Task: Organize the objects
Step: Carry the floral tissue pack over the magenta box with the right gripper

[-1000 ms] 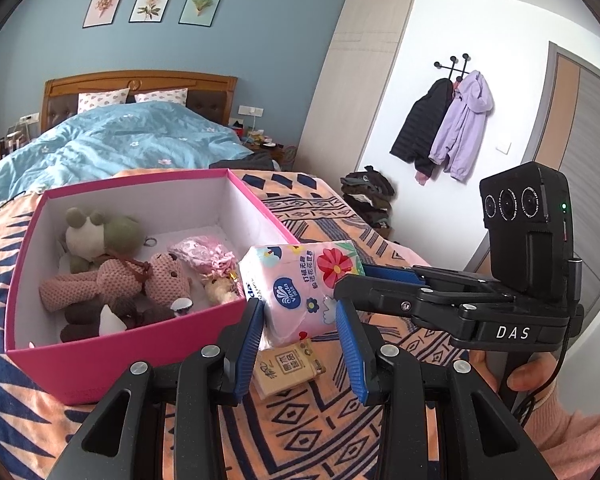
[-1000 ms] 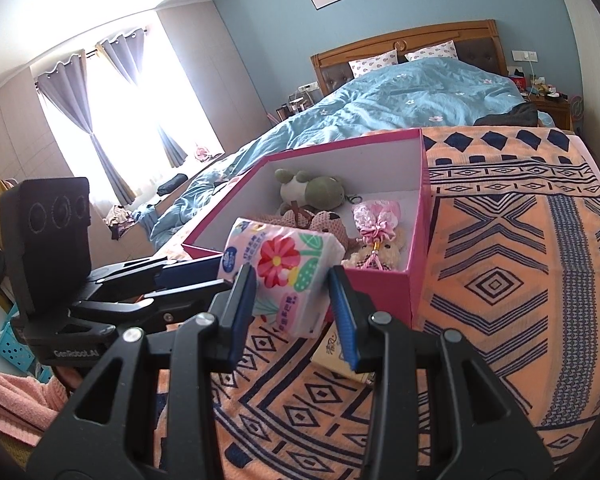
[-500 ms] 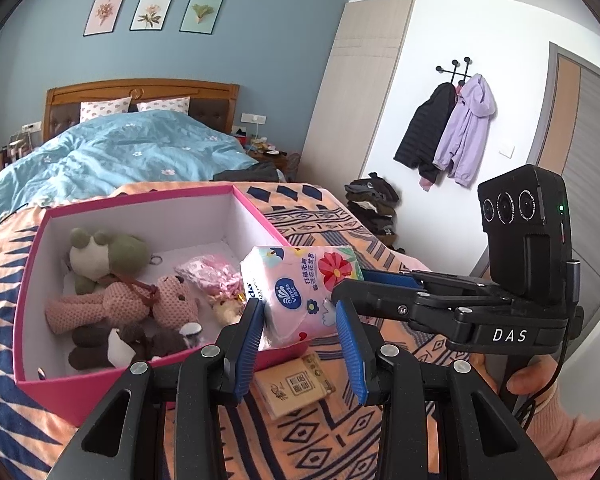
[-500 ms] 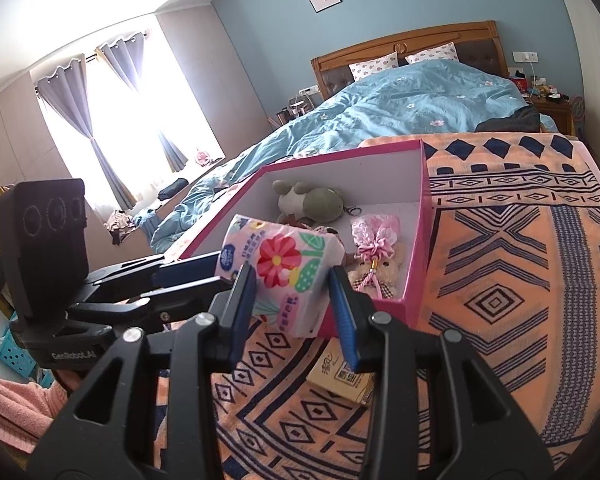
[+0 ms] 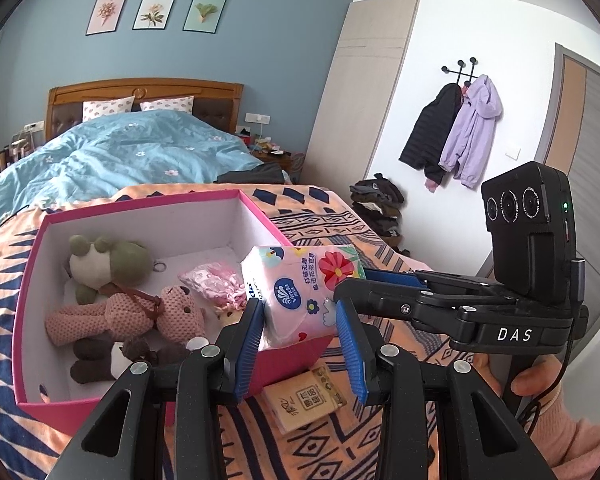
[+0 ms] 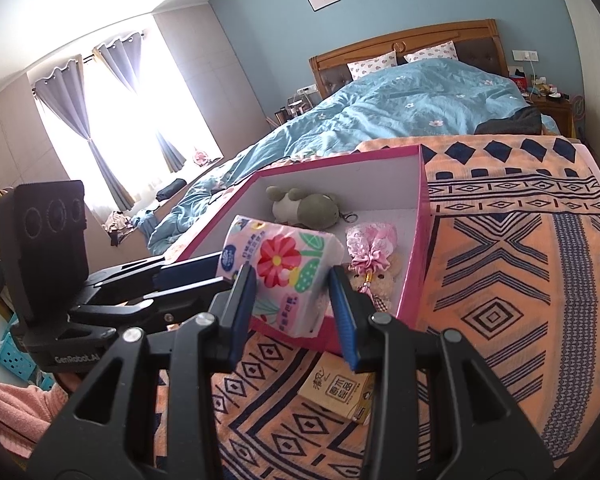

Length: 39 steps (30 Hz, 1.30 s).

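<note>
Both grippers holding one tissue pack over the near corner of the pink box

The left gripper [image 5: 300, 322] and the right gripper [image 6: 294, 294] are both pinching the floral tissue pack [image 5: 300, 284] between their blue pads, each with its fingers narrowed onto the pack's sides. The pack is hanging in the air above the near right corner of the pink box [image 5: 40, 404], tilted, its long axis running roughly along the box's near wall, with the flower-printed face turned up and toward the cameras. Inside the box a green frog plush [image 5: 108, 258], a pink knitted bear [image 5: 140, 312] and a pink ruffled pouch [image 5: 216, 284] are lying. Just outside that same corner, a brown tissue packet [image 5: 304, 398] is lying flat on the patterned orange blanket [image 6: 512, 280].
</note>
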Each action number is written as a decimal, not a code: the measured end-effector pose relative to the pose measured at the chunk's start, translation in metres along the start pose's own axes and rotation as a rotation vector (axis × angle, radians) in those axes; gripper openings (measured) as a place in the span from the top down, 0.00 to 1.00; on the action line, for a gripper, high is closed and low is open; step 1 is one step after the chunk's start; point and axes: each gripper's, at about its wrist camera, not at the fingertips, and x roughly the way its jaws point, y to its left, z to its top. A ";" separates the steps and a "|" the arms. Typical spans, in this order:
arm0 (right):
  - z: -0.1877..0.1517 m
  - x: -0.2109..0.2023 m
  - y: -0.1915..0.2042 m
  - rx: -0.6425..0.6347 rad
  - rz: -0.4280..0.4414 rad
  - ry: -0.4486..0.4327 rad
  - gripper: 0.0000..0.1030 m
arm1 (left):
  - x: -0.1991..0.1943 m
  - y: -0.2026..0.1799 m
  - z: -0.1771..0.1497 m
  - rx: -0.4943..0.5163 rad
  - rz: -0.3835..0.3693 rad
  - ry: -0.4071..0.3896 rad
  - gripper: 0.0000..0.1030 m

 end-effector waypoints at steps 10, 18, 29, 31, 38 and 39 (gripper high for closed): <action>0.008 0.011 -0.006 0.002 -0.009 0.013 0.60 | 0.015 0.013 0.004 -0.023 0.009 0.017 0.64; 0.009 0.021 -0.014 0.016 -0.013 0.029 0.60 | 0.023 0.018 0.003 -0.038 0.008 0.034 0.64; 0.008 0.027 -0.022 0.037 -0.026 0.041 0.60 | 0.034 0.021 0.004 -0.043 0.004 0.053 0.64; 0.008 0.028 -0.024 0.041 -0.029 0.045 0.60 | 0.035 0.021 0.004 -0.047 0.005 0.057 0.64; 0.007 0.035 -0.027 0.050 -0.042 0.063 0.60 | 0.042 0.025 0.001 -0.057 0.005 0.074 0.64; 0.006 0.037 -0.028 0.050 -0.045 0.066 0.60 | 0.043 0.026 0.001 -0.058 0.005 0.077 0.64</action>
